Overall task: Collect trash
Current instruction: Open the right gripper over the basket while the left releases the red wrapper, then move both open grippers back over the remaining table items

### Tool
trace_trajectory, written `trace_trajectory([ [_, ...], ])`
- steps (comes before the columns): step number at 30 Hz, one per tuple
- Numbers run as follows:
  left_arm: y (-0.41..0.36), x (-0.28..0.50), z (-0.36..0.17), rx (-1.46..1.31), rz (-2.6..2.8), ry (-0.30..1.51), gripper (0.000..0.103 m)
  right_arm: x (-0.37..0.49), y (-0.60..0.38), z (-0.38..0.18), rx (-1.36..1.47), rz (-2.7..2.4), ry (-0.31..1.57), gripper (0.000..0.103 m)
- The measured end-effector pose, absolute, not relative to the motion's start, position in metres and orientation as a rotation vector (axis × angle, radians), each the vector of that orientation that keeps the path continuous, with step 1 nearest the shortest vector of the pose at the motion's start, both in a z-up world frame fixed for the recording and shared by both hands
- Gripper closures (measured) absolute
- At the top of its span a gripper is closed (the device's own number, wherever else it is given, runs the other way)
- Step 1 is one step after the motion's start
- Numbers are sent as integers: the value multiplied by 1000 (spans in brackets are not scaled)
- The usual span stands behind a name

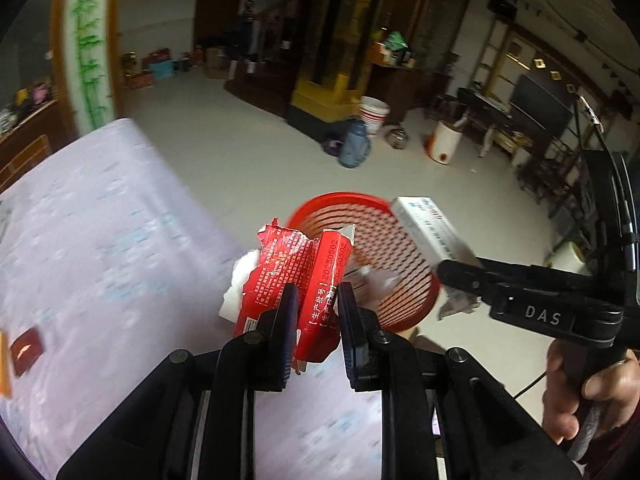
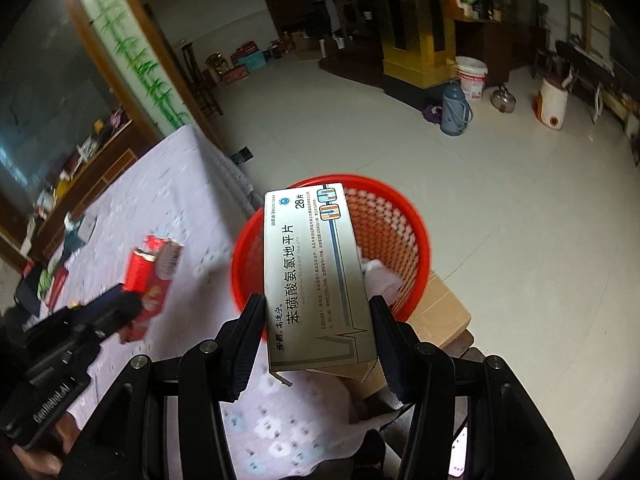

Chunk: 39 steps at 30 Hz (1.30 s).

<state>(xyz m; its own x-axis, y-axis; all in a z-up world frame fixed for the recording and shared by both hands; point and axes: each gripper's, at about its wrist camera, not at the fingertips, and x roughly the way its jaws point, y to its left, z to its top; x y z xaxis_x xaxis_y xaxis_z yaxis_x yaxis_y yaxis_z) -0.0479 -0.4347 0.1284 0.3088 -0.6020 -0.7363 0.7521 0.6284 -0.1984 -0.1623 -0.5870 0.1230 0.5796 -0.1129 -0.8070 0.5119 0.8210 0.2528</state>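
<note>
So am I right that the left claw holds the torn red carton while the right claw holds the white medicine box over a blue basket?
Not quite: the basket is red, as the right wrist view shows. The rest stands: the left claw grips the torn red carton, and the right claw holds the white medicine box over it.

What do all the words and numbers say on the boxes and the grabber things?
"苯磺酸氨氯地平片" and "28片": white medicine box held by the right gripper.
"生产批号" and "20250502": torn red carton held by the left gripper.
"DAS": side of the right gripper, left wrist view.
"CenRobot.AI": body of the left gripper, right wrist view.
Small print on both boxes and the white bucket label: too small or blurred to read.
</note>
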Motion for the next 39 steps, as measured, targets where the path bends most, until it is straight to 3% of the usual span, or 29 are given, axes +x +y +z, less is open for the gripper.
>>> trace_trajectory([
  [9, -512, -28, 107, 192, -957, 919, 83, -145, -638, 118, 548, -390, 891, 46],
  [11, -521, -25, 104, 202, -950, 923, 73, -136, -645, 113, 559, -381, 893, 46],
  [12, -521, -23, 103, 196, -941, 926, 59, -134, -648, 111, 563, -384, 894, 46],
  [16, -511, -22, 105, 173, -916, 919, 56, -125, -645, 109, 575, -361, 898, 46],
  [39, -280, -15, 108, 24, -602, 945, 54, -81, -467, 106, 394, -79, 1011, 46],
])
